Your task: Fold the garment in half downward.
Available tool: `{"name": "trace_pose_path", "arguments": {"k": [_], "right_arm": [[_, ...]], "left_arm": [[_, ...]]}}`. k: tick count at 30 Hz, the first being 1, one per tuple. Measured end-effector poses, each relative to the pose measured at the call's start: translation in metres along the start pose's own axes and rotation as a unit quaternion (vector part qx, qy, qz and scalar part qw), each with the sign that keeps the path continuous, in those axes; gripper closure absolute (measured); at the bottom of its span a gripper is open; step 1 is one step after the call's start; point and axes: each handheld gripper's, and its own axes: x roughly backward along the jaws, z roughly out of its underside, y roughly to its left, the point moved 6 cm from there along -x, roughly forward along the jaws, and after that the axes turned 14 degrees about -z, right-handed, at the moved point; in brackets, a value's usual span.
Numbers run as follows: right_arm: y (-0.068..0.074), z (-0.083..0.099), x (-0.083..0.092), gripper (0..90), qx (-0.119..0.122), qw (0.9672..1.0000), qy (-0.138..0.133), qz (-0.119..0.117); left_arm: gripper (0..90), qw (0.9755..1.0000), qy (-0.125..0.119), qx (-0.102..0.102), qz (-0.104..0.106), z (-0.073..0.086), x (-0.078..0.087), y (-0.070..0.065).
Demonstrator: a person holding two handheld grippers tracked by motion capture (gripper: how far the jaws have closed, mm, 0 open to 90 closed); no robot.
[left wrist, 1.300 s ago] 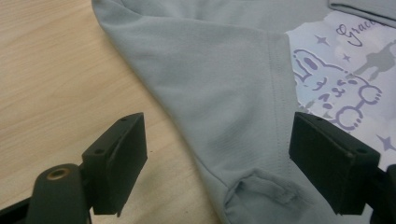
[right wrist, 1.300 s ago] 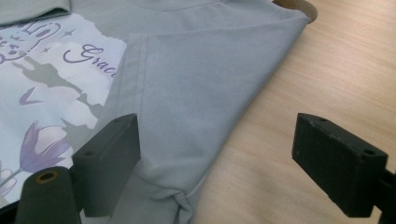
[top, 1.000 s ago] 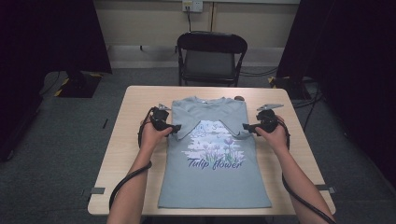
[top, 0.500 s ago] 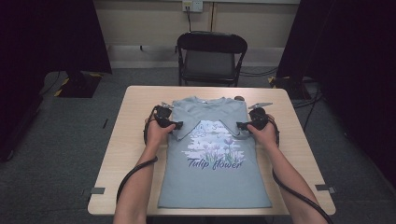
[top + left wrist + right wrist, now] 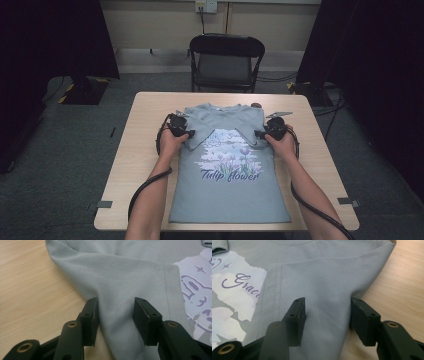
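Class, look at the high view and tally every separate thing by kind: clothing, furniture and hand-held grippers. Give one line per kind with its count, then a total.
Clothing: 1, the grey-blue cotton T-shirt with a tulip print, sleeves folded in.
Furniture: 2, the light wooden table and the black folding chair.
Grippers: 2, the left black two-jaw gripper and the right black two-jaw gripper.
Total: 5

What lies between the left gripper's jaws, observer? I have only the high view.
Observer: A folded-in sleeve of the grey T-shirt lies flat between the jaws of the left gripper. They have just been closing, but the cloth is not pinched yet.
Operator: And the right gripper?
Observer: The right gripper straddles the other sleeve, its jaws also just closing, with one jaw at the cloth's edge by the wooden table.
Operator: Anything printed nearby?
Observer: Purple script starting "Grac", beside that sleeve's stitched hem.
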Motion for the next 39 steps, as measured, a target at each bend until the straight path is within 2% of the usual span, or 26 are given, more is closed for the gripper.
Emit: {"name": "trace_pose_path", "arguments": {"k": [3, 6, 7, 9, 10, 13, 14, 15, 17, 21, 23, 25, 27, 28, 31, 34, 37, 39], "right_arm": [[-0.001, 0.001, 0.002, 46.6, -0.004, 1.0, 0.003, -0.008], [-0.002, 0.001, 0.003, 36.9, -0.02, 0.9992, -0.009, -0.032], [-0.003, 0.001, 0.003, 37.0, -0.021, 0.999, -0.007, -0.038], [-0.004, 0.001, 0.004, 37.9, -0.013, 0.9994, -0.002, -0.033], [-0.004, 0.001, 0.004, 38.6, -0.017, 0.9992, -0.003, -0.035], [-0.005, 0.002, 0.005, 48.9, -0.016, 0.9996, -0.002, -0.023], [-0.006, 0.003, 0.006, 53.9, -0.005, 0.9999, -0.002, -0.009], [-0.006, 0.004, 0.006, 55.0, -0.003, 1.0, -0.007, -0.006], [-0.008, 0.004, 0.007, 61.7, -0.011, 0.9998, -0.014, 0.0], [-0.005, 0.003, 0.007, 75.9, -0.01, 0.9999, -0.003, -0.006], [-0.002, 0.002, 0.006, 80.6, -0.009, 0.9999, 0.001, -0.01], [-0.001, 0.002, 0.005, 82.2, -0.002, 1.0, 0.003, -0.009], [-0.001, 0.004, 0.006, 83.1, -0.004, 0.9999, -0.005, -0.012], [-0.001, 0.004, 0.006, 83.5, -0.016, 0.9997, -0.011, -0.014], [0.0, 0.004, 0.008, 83.6, -0.014, 0.9997, -0.01, -0.019], [0.0, 0.003, 0.015, 83.8, -0.019, 0.9988, -0.032, -0.032], [-0.001, 0.003, 0.022, 84.0, -0.024, 0.9983, -0.037, -0.037], [-0.001, 0.003, 0.026, 84.1, -0.027, 0.9981, -0.039, -0.04]], "left_arm": [[55.5, 1.0, 0.001, 0.0, 0.0, 0.0, 0.0, 0.0], [55.3, 1.0, 0.001, 0.001, 0.001, 0.0, 0.0, 0.0], [54.5, 1.0, 0.003, 0.003, 0.003, 0.0, 0.0, 0.0], [51.3, 0.9999, 0.006, 0.013, 0.004, 0.0, 0.001, 0.001], [50.5, 0.9999, 0.009, 0.012, 0.003, 0.0, 0.001, 0.002], [51.5, 0.9999, 0.01, 0.002, -0.003, 0.001, 0.002, 0.003], [54.4, 0.9999, 0.014, 0.005, -0.003, 0.001, 0.003, 0.003], [57.7, 0.9999, 0.016, 0.001, -0.002, 0.001, 0.003, 0.003], [62.5, 0.9998, 0.018, -0.001, 0.002, 0.0, 0.003, 0.0], [73.9, 0.9998, 0.016, 0.0, 0.014, 0.0, 0.004, -0.002], [76.3, 0.9999, 0.013, -0.006, 0.008, 0.0, 0.004, -0.003], [79.6, 0.9998, 0.006, -0.021, 0.003, 0.0, 0.005, -0.006], [81.4, 0.9999, 0.007, -0.01, 0.004, 0.001, 0.006, -0.007], [82.3, 1.0, 0.008, -0.004, 0.005, 0.001, 0.007, -0.007], [86.1, 1.0, -0.004, -0.006, -0.003, -0.001, 0.012, -0.006], [86.9, 0.9999, -0.013, -0.003, 0.002, -0.006, 0.018, -0.007], [87.1, 0.9997, -0.023, 0.004, 0.01, -0.013, 0.024, -0.01], [87.1, 0.9996, -0.025, 0.001, 0.01, -0.016, 0.026, -0.012]]}}
